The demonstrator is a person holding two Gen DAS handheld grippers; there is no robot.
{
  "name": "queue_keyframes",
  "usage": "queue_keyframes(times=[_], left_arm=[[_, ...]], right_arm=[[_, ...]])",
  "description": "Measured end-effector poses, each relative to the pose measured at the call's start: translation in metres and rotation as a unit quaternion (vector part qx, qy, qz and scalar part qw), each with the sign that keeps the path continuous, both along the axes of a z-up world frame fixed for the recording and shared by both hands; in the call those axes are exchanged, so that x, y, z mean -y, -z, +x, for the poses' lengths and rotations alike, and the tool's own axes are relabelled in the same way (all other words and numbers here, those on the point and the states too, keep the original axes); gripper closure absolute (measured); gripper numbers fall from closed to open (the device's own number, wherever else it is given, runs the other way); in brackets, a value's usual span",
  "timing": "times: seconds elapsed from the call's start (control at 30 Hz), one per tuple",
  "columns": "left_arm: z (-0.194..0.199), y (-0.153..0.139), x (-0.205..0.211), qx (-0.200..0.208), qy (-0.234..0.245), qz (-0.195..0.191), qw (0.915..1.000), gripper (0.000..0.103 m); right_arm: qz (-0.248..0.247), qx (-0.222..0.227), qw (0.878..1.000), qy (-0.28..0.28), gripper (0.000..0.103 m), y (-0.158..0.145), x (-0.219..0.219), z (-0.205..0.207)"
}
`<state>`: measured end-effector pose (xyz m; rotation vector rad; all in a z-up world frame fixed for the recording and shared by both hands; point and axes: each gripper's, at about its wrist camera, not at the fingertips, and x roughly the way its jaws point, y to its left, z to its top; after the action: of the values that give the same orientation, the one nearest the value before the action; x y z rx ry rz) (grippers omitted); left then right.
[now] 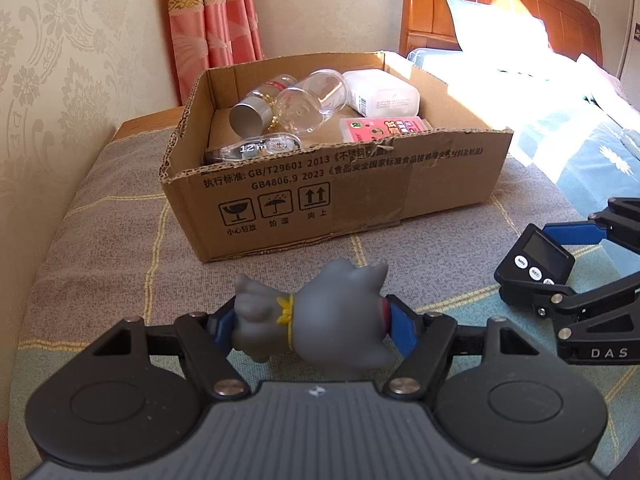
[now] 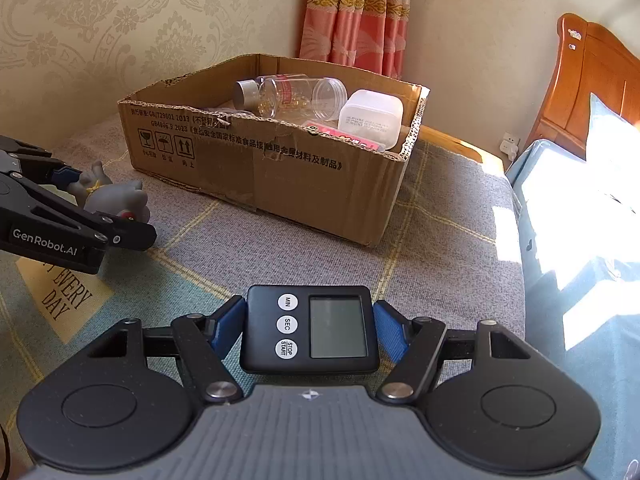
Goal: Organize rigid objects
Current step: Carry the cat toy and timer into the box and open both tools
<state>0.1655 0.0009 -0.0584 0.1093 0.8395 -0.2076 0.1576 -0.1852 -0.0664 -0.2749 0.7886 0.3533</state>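
The left gripper (image 1: 310,326) has its jaws clamped on a grey cat figurine (image 1: 316,320) lying sideways — held just above the checked blanket (image 1: 120,240). Ahead sits the cardboard box (image 1: 320,200) (bottles and a white case inside), and to the right the right gripper (image 2: 309,330) grips a black timer (image 2: 310,328).

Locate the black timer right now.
The black timer sits clamped in the right gripper, above the blanket, short of the cardboard box; the left wrist view shows it at far right.
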Motion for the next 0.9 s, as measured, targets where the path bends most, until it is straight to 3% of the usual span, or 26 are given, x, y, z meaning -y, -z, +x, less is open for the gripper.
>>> queue_keyframes(times=[0.27, 0.5, 0.63, 0.8, 0.83, 0.9], left_arm=[[-0.004, -0.041, -0.002, 0.036, 0.019, -0.007, 0.9991, 0.031], [0.024, -0.077, 0.003, 0.083, 0.016, -0.009, 0.9964, 0.031], [0.052, -0.078, 0.006, 0.092, 0.006, 0.009, 0.9957, 0.031], [0.092, -0.06, 0.003, 0.081, -0.024, 0.033, 0.9959, 0.029], [0.098, -0.054, 0.0, 0.083, -0.033, 0.037, 0.9953, 0.027], [0.098, -0.052, -0.004, 0.09, -0.045, 0.032, 0.9944, 0.009]], right_arm=[[0.002, 0.03, 0.999, -0.025, 0.029, -0.036, 0.001, -0.007], [0.013, 0.057, 0.997, -0.043, 0.029, -0.067, -0.002, 0.001], [0.017, 0.065, 0.997, -0.04, 0.029, -0.08, -0.002, 0.016], [0.033, 0.06, 0.997, -0.038, 0.029, -0.088, -0.002, 0.033], [0.033, 0.06, 0.997, -0.038, 0.029, -0.089, -0.003, 0.035], [0.026, 0.062, 0.997, -0.038, 0.029, -0.09, -0.007, 0.04]])
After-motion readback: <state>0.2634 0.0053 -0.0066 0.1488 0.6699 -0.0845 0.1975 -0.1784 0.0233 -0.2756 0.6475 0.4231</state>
